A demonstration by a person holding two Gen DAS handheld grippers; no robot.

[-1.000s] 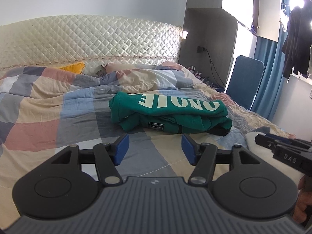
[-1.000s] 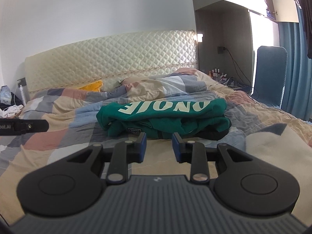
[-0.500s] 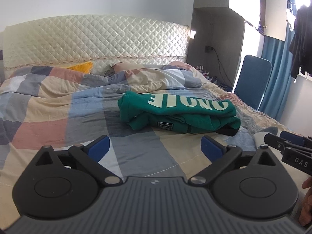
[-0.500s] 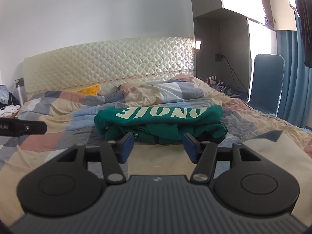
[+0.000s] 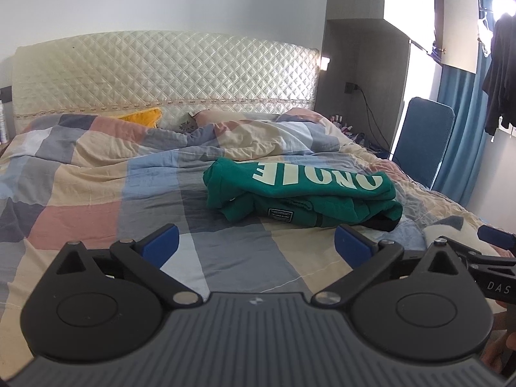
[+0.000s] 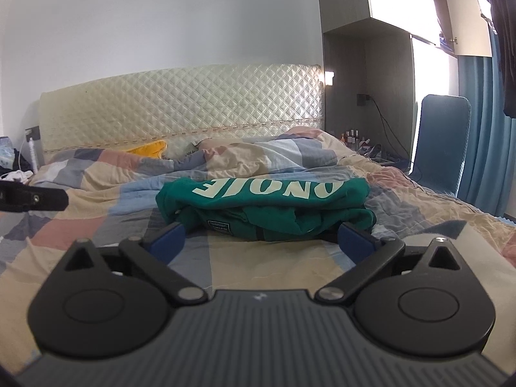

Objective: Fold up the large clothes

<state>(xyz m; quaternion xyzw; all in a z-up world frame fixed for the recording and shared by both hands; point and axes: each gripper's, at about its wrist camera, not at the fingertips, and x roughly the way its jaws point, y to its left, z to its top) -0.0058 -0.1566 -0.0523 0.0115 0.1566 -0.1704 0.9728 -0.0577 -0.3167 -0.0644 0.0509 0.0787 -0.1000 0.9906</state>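
Note:
A green sweatshirt with pale lettering lies folded in a bundle on the checked bedspread, a little ahead of both grippers. My left gripper hovers over the bedspread short of it, open wide with nothing between its blue pads. In the right wrist view the sweatshirt sits straight ahead. My right gripper is just in front of its near edge, jaws opening, pads apart and touching nothing. Part of the right gripper shows at the left view's right edge, and the left gripper at the right view's left edge.
A rumpled duvet and a yellow pillow lie near the quilted headboard. To the right of the bed are a blue chair, a nightstand with small bottles, blue curtains and dark hanging clothes.
Both grippers' jaws have spread from a narrow gap to wide apart. The left one widened first, the right one later. Neither hand has shifted much.

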